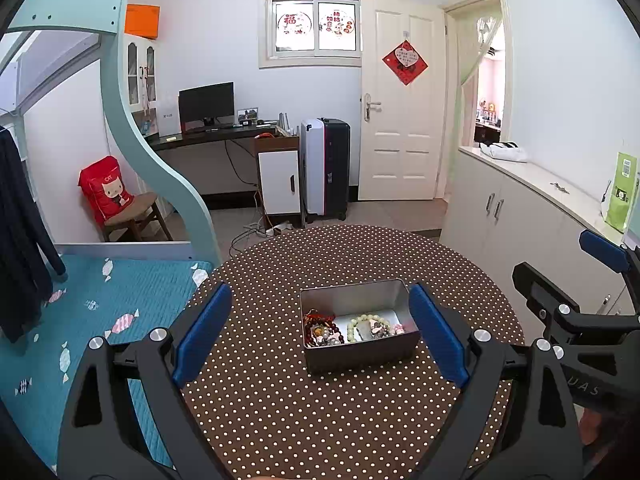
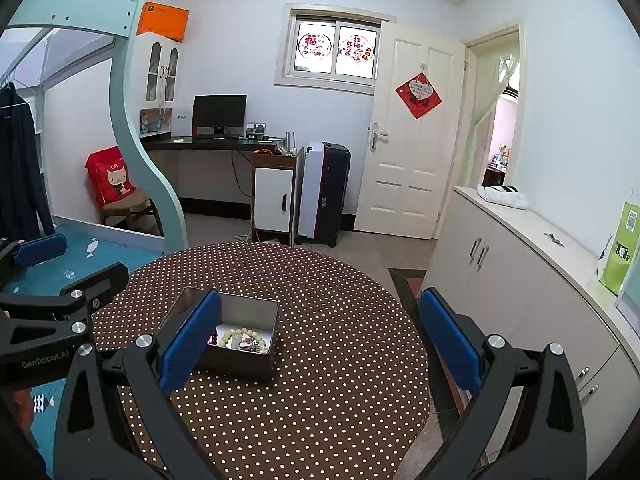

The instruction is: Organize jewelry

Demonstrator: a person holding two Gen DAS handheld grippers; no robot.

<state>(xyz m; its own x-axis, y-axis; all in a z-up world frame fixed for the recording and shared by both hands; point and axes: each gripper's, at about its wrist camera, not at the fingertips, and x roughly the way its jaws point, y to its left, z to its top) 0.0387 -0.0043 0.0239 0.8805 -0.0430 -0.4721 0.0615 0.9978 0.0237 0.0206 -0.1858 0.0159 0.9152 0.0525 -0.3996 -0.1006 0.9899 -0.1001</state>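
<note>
A round table [image 1: 360,256] under a brown polka-dot cloth carried a single open metal tin [image 1: 358,326], which sat near the middle of the surface, a little toward the near edge. Inside the tin lay a dark red bead bracelet [image 1: 320,330] at its left end and a pale green bead bracelet [image 1: 368,326] toward its right, with smaller pieces too tangled to tell apart.

The left gripper [image 1: 320,336] pointed forward and tilted downward over the near part of the table, its blue-padded jaws spread wide with nothing between the pads; the tin lay beyond and between the fingertips, apart from both. The right gripper [image 2: 320,338] was angled down likewise beside it, jaws also spread wide and empty, with the tin behind its left finger and its right finger out past the table's right edge.
</note>
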